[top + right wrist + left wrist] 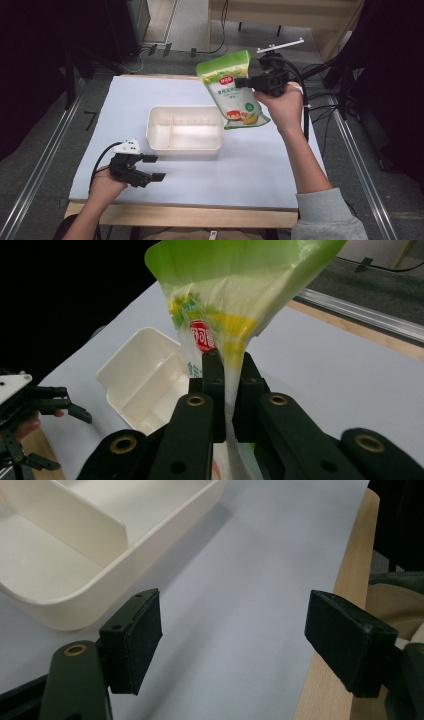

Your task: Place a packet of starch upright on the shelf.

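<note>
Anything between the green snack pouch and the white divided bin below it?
Nothing visible. The right gripper holds the green snack pouch above the white divided plastic bin's right edge; the bin looks empty.

Pouch (233, 89) above tray's (184, 146) right end.

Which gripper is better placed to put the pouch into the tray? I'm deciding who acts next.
Right, probably. The right gripper is shut on the green pouch, held above the white tray. The left gripper is open beside the tray.
</note>
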Motion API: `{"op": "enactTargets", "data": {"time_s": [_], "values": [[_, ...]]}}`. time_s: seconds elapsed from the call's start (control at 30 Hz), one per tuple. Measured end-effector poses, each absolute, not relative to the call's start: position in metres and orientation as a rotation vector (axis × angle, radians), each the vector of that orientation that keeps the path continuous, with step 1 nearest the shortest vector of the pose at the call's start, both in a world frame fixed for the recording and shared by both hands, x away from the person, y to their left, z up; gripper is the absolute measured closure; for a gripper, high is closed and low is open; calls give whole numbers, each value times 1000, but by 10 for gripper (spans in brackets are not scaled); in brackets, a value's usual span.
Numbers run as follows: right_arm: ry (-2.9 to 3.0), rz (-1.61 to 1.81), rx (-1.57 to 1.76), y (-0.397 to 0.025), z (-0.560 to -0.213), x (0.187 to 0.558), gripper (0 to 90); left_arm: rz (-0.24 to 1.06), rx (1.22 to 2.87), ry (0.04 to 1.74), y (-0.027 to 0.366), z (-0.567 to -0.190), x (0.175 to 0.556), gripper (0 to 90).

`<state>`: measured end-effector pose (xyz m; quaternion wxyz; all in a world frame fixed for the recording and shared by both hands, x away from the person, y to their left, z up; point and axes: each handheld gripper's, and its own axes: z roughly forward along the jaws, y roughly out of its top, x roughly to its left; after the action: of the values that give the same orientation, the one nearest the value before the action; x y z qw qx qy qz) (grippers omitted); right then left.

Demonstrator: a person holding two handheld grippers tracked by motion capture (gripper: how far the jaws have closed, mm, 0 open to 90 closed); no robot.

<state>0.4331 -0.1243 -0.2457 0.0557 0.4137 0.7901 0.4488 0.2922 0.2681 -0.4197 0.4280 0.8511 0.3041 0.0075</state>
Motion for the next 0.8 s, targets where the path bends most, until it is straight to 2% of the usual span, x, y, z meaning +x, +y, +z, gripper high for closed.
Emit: {"op": "enactTargets", "data": {"time_s": [0.37,0.8], "values": [[2409,1369,1209,-86,-228,443,887,22,2117,760,269,-419,292,236],[2449,1346,1176,-30,-234,457,886,11,2118,752,270,-418,292,236]]}}
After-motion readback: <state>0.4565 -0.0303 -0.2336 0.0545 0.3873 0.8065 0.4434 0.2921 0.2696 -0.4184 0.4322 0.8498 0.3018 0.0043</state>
